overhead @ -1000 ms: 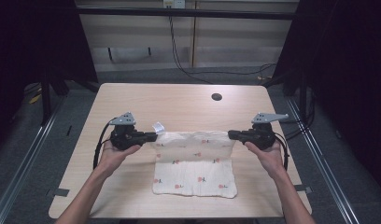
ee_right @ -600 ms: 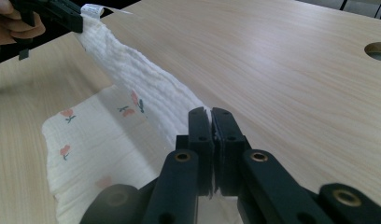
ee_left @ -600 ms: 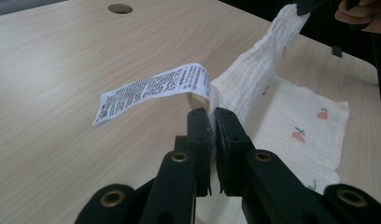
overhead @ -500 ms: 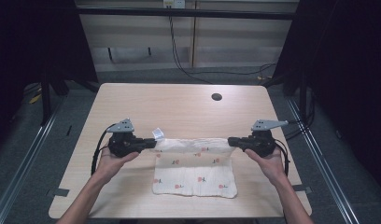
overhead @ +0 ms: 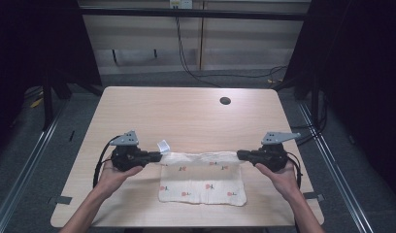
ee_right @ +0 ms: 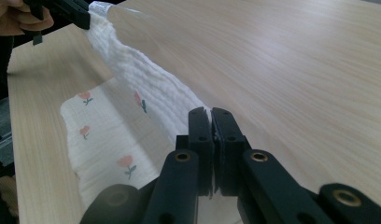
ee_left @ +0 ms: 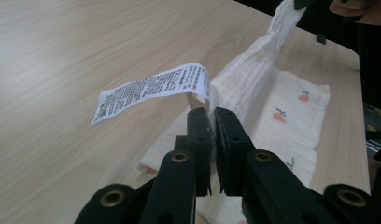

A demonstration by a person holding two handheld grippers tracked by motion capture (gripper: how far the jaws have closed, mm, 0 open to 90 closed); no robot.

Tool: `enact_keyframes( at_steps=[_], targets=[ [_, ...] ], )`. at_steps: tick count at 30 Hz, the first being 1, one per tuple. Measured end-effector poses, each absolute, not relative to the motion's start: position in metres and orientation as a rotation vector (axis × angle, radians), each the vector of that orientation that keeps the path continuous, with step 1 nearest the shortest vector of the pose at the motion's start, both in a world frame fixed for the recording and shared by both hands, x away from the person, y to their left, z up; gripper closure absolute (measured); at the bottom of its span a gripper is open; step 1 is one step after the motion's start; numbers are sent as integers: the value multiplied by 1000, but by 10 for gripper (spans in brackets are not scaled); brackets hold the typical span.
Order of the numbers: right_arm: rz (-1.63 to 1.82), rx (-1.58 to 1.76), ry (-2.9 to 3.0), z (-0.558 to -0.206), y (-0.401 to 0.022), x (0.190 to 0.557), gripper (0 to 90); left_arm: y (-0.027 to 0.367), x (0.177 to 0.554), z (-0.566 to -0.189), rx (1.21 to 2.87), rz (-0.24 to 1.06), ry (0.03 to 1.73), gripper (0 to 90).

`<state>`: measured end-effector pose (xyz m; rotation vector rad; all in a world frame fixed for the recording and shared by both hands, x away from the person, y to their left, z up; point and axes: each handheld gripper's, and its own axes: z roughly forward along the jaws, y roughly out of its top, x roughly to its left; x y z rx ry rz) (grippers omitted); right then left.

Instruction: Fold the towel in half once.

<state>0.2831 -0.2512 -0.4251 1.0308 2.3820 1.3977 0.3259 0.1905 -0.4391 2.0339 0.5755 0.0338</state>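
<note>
**Cloth held at both far corners, stretched across the desk**

White crinkled cotton cloth printed with small red flowers (overhead: 202,177) lies on the near half of the light wooden desk (overhead: 186,116), roughly at 6 o'clock from the desk's centre. Its near portion rests flat on the surface. Its far edge is gathered into a taut ridge running from 9 o'clock to 3 o'clock between the two claws.

Left claw (overhead: 157,156): pressed together on the cloth's far left corner. In the left gripper view the two black jaws (ee_left: 211,135) stand nearly closed, with the fabric pinched between them. A white printed care label (ee_left: 153,88) projects from that corner and hangs above the desk toward 10 o'clock in that view. In the high view the label sits just beside the claw tip at 1 o'clock.

Right claw (overhead: 240,155): pressed together on the cloth's far right corner. The right gripper view shows its jaws (ee_right: 211,135) nearly closed on the bunched fabric, which runs away toward 11 o'clock to the opposite claw.

Each gripper is carried in one hand; both forearms enter from 6 o'clock. A round dark hole in the desk (overhead: 225,101) lies well apart from the cloth, at 12 o'clock from it.
</note>
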Motion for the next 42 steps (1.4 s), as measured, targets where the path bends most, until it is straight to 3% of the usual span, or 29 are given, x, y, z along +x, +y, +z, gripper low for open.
enact_keyframes(
  at_steps=[15, 33, 42],
  targets=[
    [1398, 1018, 2401, -428, -250, 266, 874, 193, 311, -448, 2075, 8, 561, 855],
    [1305, 1059, 2476, -458, -251, 245, 866, 183, 295, -470, 2162, -21, 538, 853],
    [1245, 1072, 2518, -471, -249, 239, 815, 181, 287, -477, 2196, -33, 534, 844]
  ],
)
